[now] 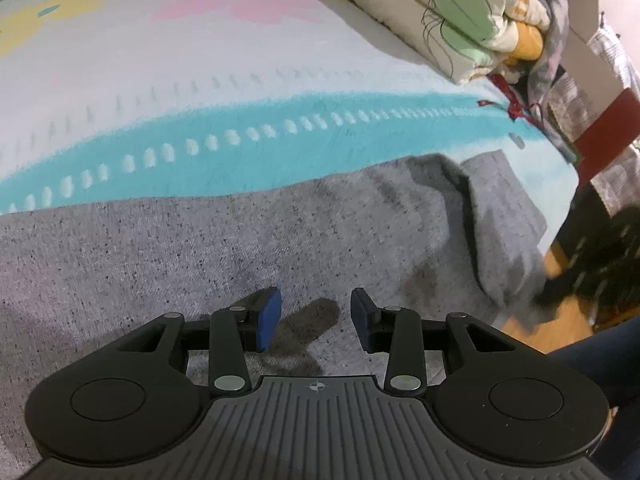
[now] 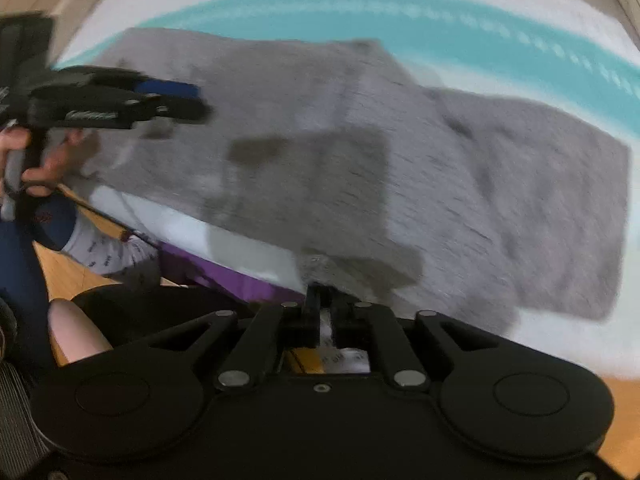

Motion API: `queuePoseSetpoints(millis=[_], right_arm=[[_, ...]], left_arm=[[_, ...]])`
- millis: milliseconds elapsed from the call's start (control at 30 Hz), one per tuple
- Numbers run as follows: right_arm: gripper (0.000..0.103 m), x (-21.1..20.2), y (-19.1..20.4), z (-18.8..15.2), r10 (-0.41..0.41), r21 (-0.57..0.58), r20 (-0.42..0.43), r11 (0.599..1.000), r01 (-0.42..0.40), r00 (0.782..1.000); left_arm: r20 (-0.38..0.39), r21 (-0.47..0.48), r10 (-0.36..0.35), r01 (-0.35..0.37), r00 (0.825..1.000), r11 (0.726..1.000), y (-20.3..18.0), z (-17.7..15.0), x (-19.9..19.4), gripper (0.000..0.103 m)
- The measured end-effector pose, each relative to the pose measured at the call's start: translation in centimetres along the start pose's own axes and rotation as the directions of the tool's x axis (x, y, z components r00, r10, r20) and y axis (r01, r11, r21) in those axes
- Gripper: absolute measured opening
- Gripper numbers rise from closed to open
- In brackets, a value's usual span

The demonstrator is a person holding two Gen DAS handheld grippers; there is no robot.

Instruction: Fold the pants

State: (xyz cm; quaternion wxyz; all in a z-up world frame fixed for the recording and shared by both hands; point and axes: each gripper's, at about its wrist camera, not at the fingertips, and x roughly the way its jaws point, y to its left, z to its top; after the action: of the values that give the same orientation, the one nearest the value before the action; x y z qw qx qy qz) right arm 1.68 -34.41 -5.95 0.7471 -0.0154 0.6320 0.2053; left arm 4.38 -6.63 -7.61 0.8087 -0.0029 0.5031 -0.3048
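No legible text anywhere.

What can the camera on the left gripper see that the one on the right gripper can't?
Only the left view shows the folded flowered quilt at the far end of the bed and the left gripper's jaws standing open, nothing between them. Only the right view shows the hand holding the left gripper, a purple strip at the bed's edge, and the right gripper nearly shut at the cloth's near edge. Both show the grey pants on the white and turquoise blanket.

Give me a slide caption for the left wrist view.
Open left tongs hover over grey pants on a striped blanket.
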Motion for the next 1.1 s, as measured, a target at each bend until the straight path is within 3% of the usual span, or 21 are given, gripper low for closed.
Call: queuePoseSetpoints(millis=[100, 200, 233, 300, 467, 500, 533, 633, 733, 800, 900, 1000, 1100], right_arm=[[0.024, -3.3, -1.7, 0.3, 0.035, 0.087, 0.129, 0.995, -0.047, 0.991], [0.063, -6.1, -2.4, 1.7, 0.030, 0.142, 0.288, 0.987, -0.073, 0.957], [0.069, -6.4, -2.5, 2.5, 0.002, 0.143, 0.320, 0.988, -0.050, 0.948], [0.068, -5.5, -2.5, 4.6, -0.032, 0.134, 0.352, 0.991, -0.017, 0.936], [0.066, -0.4, -1.8, 8.9, -0.002, 0.095, 0.307, 0.995, -0.029, 0.952], [0.053, 0.2, -1.4, 9.0, -0.007, 0.070, 0.297, 0.997, -0.014, 0.955], [0.010, 0.8, -0.8, 9.1, -0.005, 0.027, 0.288, 1.000, -0.003, 0.958], [0.011, 0.4, 0.9, 8.0, 0.021, -0.108, 0.300, 0.994, 0.012, 0.954], [0.011, -1.8, 3.5, 4.7, 0.076, -0.313, 0.352, 0.949, 0.041, 0.933], [0.011, -2.6, 4.2, 2.6, 0.176, -0.402, 0.299, 0.915, -0.043, 0.938], [0.011, -1.1, 5.1, 0.8, 0.201, -0.445, 0.171, 0.889, -0.106, 0.965], [0.011, 0.3, 5.1, 0.1, 0.180, -0.449, 0.095, 0.886, -0.120, 0.979], [0.018, -0.2, 4.8, 0.3, 0.197, -0.426, 0.108, 0.895, -0.134, 0.974]], left_arm=[[-0.001, 0.030, 0.019, -0.019, 1.000, 0.999, -0.4, -0.1, 0.2, 0.037], [0.003, 0.066, 0.035, -0.035, 0.999, 0.997, -0.9, -0.3, 0.3, 0.039], [0.005, 0.078, 0.041, -0.041, 0.999, 0.996, -1.1, -0.4, 0.3, 0.039], [0.011, 0.101, 0.054, -0.054, 0.999, 0.993, -1.3, -0.6, 0.3, 0.039], [0.020, 0.154, 0.070, -0.072, 0.997, 0.985, -1.8, -0.8, 0.3, 0.040], [0.021, 0.156, 0.068, -0.070, 0.997, 0.985, -1.8, -0.8, 0.2, 0.040], [0.024, 0.154, 0.067, -0.070, 0.997, 0.986, -1.7, -0.7, 0.1, 0.040], [0.118, 0.103, 0.068, -0.080, 0.991, 0.991, -1.0, -0.2, -1.5, 0.040], [0.213, 0.007, 0.049, -0.052, 0.976, 0.999, 0.2, 0.7, -3.0, 0.040], [0.245, -0.047, 0.044, -0.034, 0.969, 0.998, 0.8, 1.0, -3.5, 0.040], [0.226, -0.076, 0.048, -0.032, 0.973, 0.997, 1.1, 1.3, -2.9, 0.040], [0.133, -0.081, 0.070, -0.060, 0.989, 0.995, 1.4, 1.2, -1.2, 0.040], [0.093, -0.035, 0.077, -0.074, 0.993, 0.997, 1.0, 0.3, -0.7, 0.040]])
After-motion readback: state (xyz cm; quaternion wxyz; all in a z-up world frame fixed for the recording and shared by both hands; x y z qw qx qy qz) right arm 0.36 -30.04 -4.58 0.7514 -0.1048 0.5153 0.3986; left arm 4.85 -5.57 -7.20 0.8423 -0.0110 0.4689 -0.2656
